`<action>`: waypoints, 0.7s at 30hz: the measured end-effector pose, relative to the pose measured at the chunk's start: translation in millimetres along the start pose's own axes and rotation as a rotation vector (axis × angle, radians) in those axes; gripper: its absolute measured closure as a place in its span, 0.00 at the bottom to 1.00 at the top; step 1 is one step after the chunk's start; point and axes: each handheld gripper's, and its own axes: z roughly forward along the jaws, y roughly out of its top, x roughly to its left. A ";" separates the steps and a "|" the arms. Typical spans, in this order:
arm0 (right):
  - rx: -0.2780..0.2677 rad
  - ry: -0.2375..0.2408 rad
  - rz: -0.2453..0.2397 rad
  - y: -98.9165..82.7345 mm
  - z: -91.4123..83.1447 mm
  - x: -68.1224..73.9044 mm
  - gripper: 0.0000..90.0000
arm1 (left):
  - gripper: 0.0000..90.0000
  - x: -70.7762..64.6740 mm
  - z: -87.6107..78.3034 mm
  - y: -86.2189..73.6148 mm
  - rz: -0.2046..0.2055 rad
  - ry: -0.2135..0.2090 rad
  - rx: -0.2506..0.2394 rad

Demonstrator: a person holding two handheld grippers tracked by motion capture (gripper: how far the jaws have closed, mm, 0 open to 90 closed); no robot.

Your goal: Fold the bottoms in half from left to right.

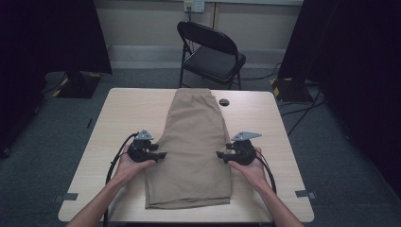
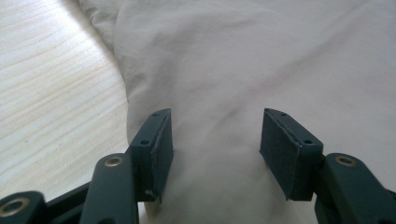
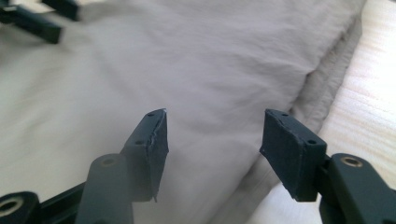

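Shorts (image 1: 196,142): khaki, folded lengthwise, flat on surface (image 1: 118,118) | left hand-held gripper (image 1: 161,154): at shorts' left edge, jaws spread, gripping nothing | right hand-held gripper (image 1: 221,154): at shorts' right edge, jaws spread, gripping nothing | chair (image 1: 213,52): beyond shorts.

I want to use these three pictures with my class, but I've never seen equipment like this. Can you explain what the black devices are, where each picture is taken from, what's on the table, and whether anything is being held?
A person sits at a wooden table and holds a hand-operated gripper in each hand: the left gripper and the right gripper. The high view looks down from above the person. The two gripper views come from cameras riding on each gripper, looking along its two black fingers.

On the table lies a pair of tan shorts, folded lengthwise, beside a small dark round thing. A folding chair stands beyond.

Nothing is held: both grippers are open, their fingers at the cloth's edges.
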 end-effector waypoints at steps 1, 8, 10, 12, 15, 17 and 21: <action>-0.005 0.012 -0.008 -1.3 -6.0 3.7 0.46 | 0.48 -1.2 -4.5 0.1 0.000 -0.009 -0.004; -0.003 0.195 -0.092 -29.1 -47.4 34.4 0.58 | 0.50 -19.2 -24.0 -18.5 0.036 -0.002 0.005; 0.027 0.204 -0.098 -39.5 -46.7 39.1 0.57 | 0.50 -18.7 -20.9 -22.1 0.050 -0.005 0.030; 0.054 0.218 -0.105 -47.3 -44.7 43.3 0.57 | 0.51 -16.2 -16.5 -22.0 0.045 0.000 0.032; 0.085 0.248 -0.144 -53.5 -44.5 51.0 0.56 | 0.53 -13.6 -11.8 -22.3 0.056 0.021 0.045; 0.098 0.262 -0.159 -58.3 -43.4 52.6 0.56 | 0.52 -13.6 -10.8 -21.2 0.064 0.028 0.049; 0.134 0.297 -0.192 -68.0 -40.9 56.8 0.56 | 0.51 -10.9 -10.5 -21.7 0.044 0.016 0.035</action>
